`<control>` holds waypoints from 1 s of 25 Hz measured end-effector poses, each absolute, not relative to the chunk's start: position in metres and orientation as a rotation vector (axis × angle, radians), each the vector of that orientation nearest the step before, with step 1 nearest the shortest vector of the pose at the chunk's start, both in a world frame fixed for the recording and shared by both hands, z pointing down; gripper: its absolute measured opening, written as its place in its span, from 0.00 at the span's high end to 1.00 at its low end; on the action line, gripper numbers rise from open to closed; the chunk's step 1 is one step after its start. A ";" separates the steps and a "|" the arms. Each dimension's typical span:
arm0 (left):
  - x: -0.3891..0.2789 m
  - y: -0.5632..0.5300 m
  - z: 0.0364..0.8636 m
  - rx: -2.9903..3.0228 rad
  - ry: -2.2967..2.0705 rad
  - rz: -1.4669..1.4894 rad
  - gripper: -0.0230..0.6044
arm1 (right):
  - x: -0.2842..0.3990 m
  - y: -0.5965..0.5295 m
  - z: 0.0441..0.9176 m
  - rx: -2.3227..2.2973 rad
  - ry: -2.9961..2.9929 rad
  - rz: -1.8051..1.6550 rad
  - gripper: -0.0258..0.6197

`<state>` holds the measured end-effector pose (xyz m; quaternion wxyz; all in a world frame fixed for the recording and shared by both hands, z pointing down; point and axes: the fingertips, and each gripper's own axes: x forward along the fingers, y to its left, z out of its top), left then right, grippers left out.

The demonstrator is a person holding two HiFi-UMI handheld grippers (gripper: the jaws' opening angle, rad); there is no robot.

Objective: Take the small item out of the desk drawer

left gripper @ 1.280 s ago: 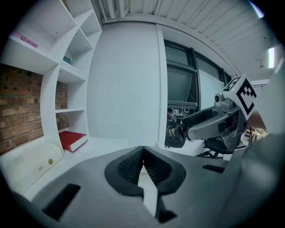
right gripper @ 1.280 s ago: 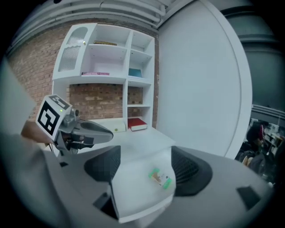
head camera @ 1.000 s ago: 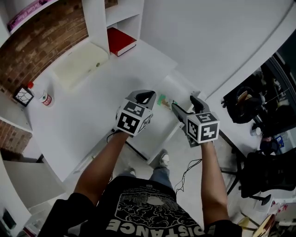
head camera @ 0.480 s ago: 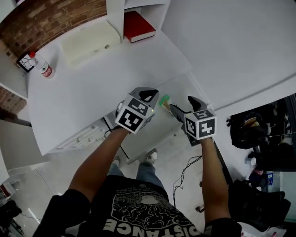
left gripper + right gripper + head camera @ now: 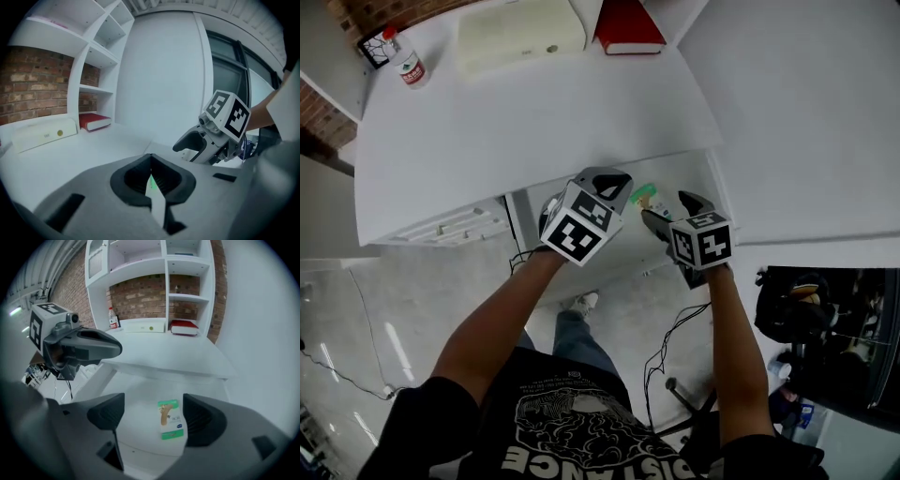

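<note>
Green-and-white packet [image 5: 170,419] lies flat on the floor of the open drawer [image 5: 133,416]; my right gripper [image 5: 154,414] hovers over it, jaws spread wide, the packet showing between them, not clasped; my left gripper [image 5: 151,164] is pinched closed on nothing, just beside the right.

The scene is taken by the head camera from high above, steeply down onto the white table [image 5: 516,112] and the open drawer [image 5: 705,183] at its front edge. The left tongs [image 5: 614,178] are looked along low over the tabletop, toward the shelves. The right tongs [image 5: 672,208] are looked along from near, down into the drawer. Shared by all three views are the table and the red book [image 5: 628,23] — each tongs camera also catches the other tongs.
</note>
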<state>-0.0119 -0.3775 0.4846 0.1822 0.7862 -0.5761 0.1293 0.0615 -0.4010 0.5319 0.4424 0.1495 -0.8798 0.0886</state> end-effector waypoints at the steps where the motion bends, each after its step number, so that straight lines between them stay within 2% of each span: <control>1: -0.011 -0.376 0.489 2.206 -1.632 0.362 0.95 | 0.062 -0.402 0.538 0.348 -2.170 0.213 0.36; 12: -0.014 -0.369 0.532 2.100 -1.710 0.359 0.95 | 0.059 -0.408 0.603 0.139 -2.047 0.132 0.32; 25: -0.012 -0.374 0.571 2.016 -1.747 0.366 0.95 | 0.066 -0.436 0.674 0.110 -1.929 0.174 0.27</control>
